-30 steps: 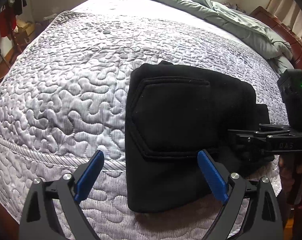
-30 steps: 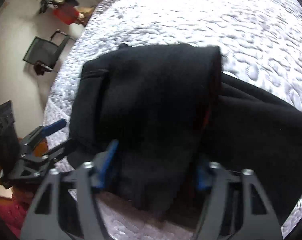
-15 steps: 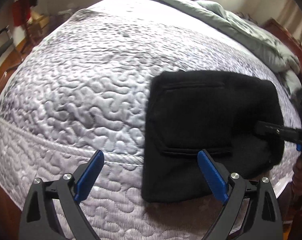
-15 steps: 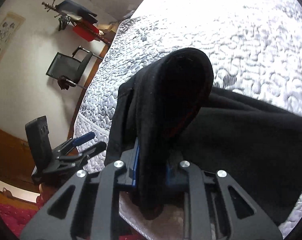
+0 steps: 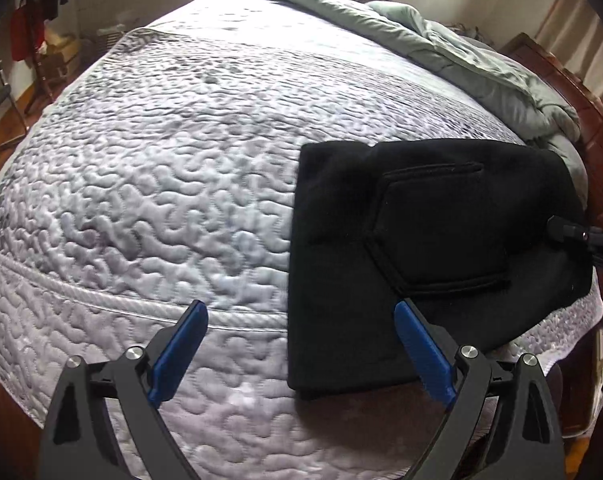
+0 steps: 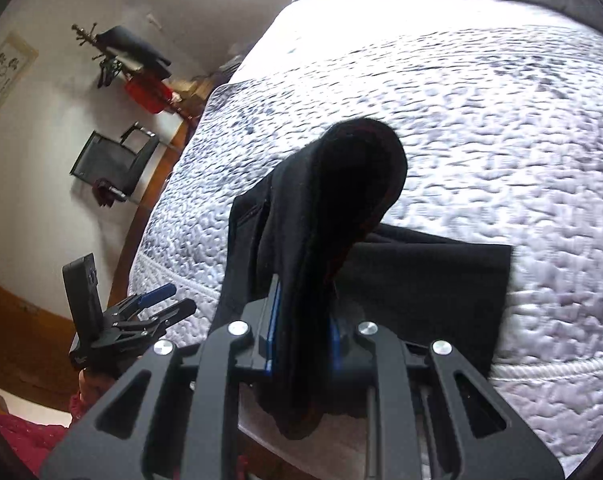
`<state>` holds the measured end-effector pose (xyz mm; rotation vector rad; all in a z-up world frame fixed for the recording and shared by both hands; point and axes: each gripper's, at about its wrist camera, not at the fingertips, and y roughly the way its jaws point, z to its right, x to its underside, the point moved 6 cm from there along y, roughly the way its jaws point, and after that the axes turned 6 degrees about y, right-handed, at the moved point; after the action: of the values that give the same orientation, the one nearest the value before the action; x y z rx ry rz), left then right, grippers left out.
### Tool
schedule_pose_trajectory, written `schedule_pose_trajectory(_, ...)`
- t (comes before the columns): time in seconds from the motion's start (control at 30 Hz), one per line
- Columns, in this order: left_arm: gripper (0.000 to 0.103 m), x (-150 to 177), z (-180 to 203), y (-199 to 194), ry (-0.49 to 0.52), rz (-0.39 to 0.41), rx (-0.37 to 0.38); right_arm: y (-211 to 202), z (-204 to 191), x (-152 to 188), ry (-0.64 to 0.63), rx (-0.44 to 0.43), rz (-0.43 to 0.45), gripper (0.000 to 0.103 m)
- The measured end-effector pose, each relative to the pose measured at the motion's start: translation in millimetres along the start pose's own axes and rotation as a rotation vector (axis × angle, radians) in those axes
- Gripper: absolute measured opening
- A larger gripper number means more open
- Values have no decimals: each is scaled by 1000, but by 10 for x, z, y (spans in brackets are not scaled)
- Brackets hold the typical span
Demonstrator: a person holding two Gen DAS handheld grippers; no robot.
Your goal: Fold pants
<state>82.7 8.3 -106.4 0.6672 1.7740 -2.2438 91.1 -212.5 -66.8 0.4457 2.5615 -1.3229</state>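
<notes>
The black pants [image 5: 421,240] lie folded into a thick block near the front right edge of the quilted bed [image 5: 161,180], back pocket facing up. My left gripper [image 5: 301,344] is open and empty, just in front of the pants' left edge. My right gripper [image 6: 301,328] is shut on the pants [image 6: 341,208], pinching a thick raised fold at their right side; the rest lies flat on the bed. The right gripper's tip shows at the right edge of the left wrist view [image 5: 569,232]. The left gripper also shows in the right wrist view [image 6: 157,308].
A grey-green duvet [image 5: 441,52] is bunched at the far end of the bed. A wooden bed frame [image 5: 573,92] runs along the right. A black chair [image 6: 109,160] and a coat rack [image 6: 113,56] stand by the wall to the left of the bed.
My right gripper has shut on a fold of the pants and lifted it. The left gripper has drawn back and left, so the pants sit further right in its view.
</notes>
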Motion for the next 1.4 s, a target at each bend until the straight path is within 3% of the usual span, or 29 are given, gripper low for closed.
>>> schedule_pose_trajectory(0.2,95,57,137,90,35,-25,3,-40,309,40,51,45,6,15)
schedule_pose_trajectory(0.4,95,108,86,208,18,-59,-7,79,537,167,101,29,-14,14)
schedule_pose_trajectory(0.53,95,130,46,265,6,-76,-11,206,733,216,140,78,-33,14)
schedule_pose_trajectory(0.63,95,138,39,284,11,-82,-17,148,868,191,178,59,-3,13)
schedule_pose_trajectory(0.8,95,99,94,321,19,-79,-7,-83,952,175,164,108,43,13)
schedule_pose_trajectory(0.97,95,100,269,458,71,-103,-10,220,1100,256,172,153,-31,14)
schedule_pose_trajectory(1.03,95,122,313,493,83,-114,-10,297,1143,259,179,161,-39,18)
schedule_pose_trajectory(1.1,95,146,343,488,89,-116,-9,281,1135,260,180,149,-47,31)
schedule_pose_trajectory(1.23,95,170,325,472,96,-122,-26,0,1093,280,139,195,5,40)
schedule_pose_trajectory(1.4,96,164,346,490,76,-125,-25,-214,1034,466,102,197,6,62)
